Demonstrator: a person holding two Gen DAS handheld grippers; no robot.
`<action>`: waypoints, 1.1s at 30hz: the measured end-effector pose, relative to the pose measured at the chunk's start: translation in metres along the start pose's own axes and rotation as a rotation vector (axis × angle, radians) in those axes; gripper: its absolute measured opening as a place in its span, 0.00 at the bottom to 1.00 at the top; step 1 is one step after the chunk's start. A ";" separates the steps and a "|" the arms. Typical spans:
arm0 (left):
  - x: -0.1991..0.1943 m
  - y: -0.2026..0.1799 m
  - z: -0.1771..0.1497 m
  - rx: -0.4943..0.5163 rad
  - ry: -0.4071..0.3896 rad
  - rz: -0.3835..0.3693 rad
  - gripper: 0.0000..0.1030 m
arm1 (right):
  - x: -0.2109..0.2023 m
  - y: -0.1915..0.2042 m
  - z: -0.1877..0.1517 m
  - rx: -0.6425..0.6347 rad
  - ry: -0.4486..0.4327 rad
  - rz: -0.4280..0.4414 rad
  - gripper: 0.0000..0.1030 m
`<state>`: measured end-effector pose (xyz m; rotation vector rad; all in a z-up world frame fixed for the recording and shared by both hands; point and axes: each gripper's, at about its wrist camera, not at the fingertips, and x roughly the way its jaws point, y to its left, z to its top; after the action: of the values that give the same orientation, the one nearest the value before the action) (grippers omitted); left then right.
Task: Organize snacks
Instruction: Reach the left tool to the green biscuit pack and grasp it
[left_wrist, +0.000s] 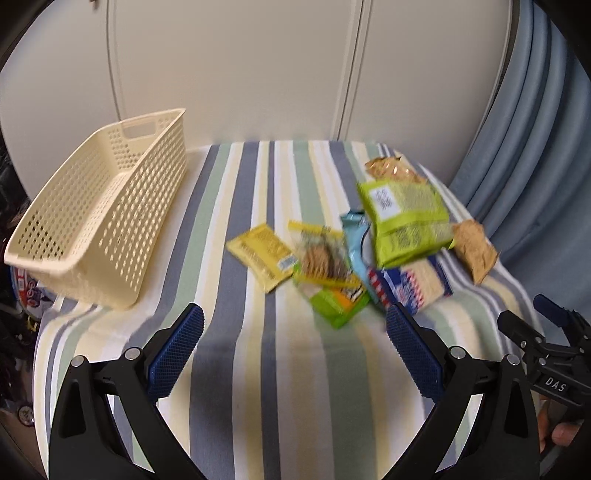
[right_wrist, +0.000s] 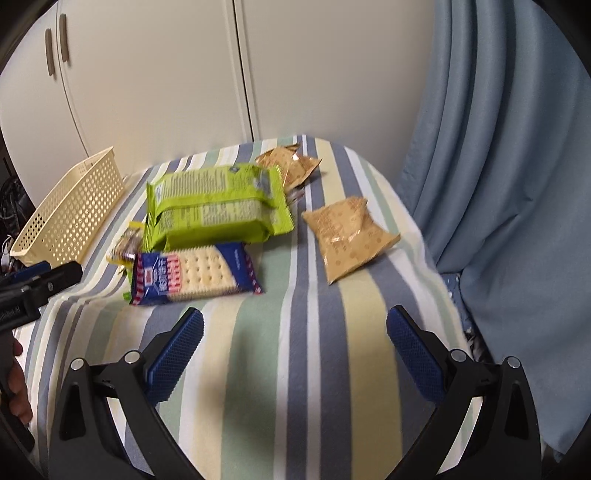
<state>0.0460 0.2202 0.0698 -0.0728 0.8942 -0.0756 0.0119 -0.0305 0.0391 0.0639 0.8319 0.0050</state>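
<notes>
Basket (left_wrist: 99, 218): far left on the striped cloth (left_wrist: 258, 369), empty, apart from the snacks; likely the destination.
Snack pile (left_wrist: 369, 251): heaped centre-right, cracker pack (right_wrist: 195, 273) nearest.
Left gripper (left_wrist: 295, 350): released, holding nothing, aimed at the pile.
Right gripper (right_wrist: 295, 350): released, empty, just short of the crackers.

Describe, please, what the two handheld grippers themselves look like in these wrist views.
Both are alike: the left gripper and right gripper have black curved plastic arms with silver pivot pins and two fingers faced with blue cross-hatched pads. The right gripper's body carries a white "DAS" marking. No cables or sleeves show.
</notes>
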 end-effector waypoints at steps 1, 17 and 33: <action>0.001 -0.001 0.007 0.009 -0.006 -0.003 0.98 | -0.001 -0.002 0.003 -0.006 -0.005 -0.007 0.95; 0.047 -0.051 0.064 0.133 0.001 -0.091 0.98 | 0.105 -0.049 0.060 -0.113 0.190 -0.075 0.95; 0.072 -0.120 0.078 0.618 0.017 -0.132 0.98 | 0.150 -0.038 0.074 -0.161 0.316 0.005 0.76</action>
<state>0.1477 0.0961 0.0740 0.4457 0.8501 -0.4716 0.1665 -0.0675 -0.0244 -0.0894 1.1446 0.0887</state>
